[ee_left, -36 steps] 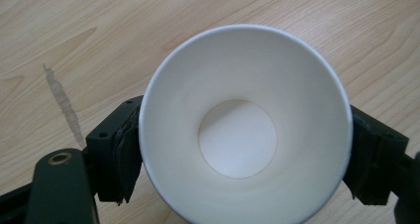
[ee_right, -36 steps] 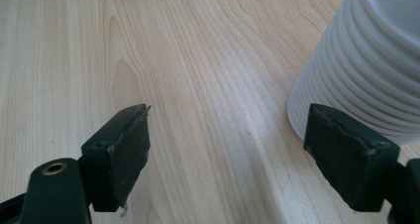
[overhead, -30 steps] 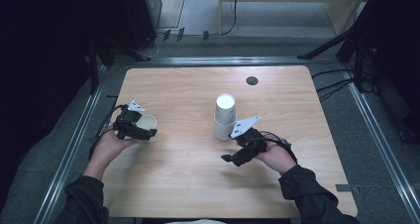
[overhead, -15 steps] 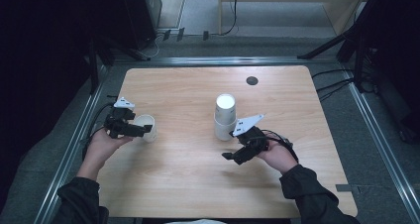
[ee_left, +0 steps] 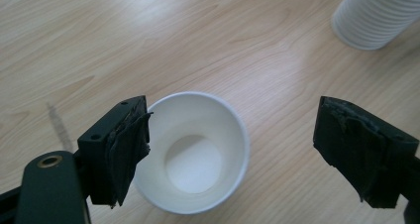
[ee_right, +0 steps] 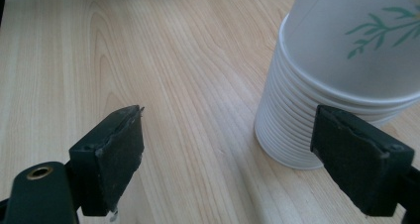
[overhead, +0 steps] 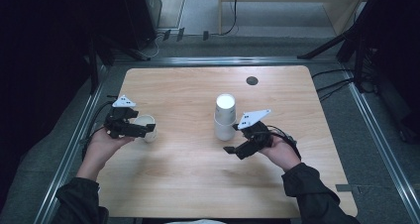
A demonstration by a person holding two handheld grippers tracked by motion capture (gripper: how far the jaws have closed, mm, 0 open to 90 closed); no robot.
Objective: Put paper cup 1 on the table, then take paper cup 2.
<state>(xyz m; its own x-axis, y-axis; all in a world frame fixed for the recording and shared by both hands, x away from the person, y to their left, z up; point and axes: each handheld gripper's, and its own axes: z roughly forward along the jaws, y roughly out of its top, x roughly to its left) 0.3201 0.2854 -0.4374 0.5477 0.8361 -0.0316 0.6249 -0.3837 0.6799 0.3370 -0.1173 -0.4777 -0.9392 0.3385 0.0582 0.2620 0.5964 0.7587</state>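
Over on the left side of the wooden surface (overhead: pixel 188 184), the left tongs (overhead: pixel 146 130) hang right over a single white paper cup (overhead: pixel 145 127) that stands upright with its mouth up. From the left gripper view that cup (ee_left: pixel 193 154) sits between the jaws but well off to one side: one pad is at the cup's rim, perhaps just brushing it, while the other jaw stands far apart from it, so the left tongs (ee_left: pixel 233 149) are spread wide and grip nothing. Near the middle of the surface stands the stack of white cups (overhead: pixel 225 117), upside down, bases up, a tall ribbed column. The right tongs (overhead: pixel 232 151) lie just beside its foot, on the near side. In the right gripper view the stack (ee_right: pixel 341 80) shows a green leaf print on the top cup, and it stands behind one jaw rather than between the two; bare wood lies in the gap. The jaws of the right tongs (ee_right: pixel 228 154) have just been opening and now stand wide with nothing between them. A small dark round disc (overhead: pixel 252 80) is set in the surface at the far edge, well apart from both cups.
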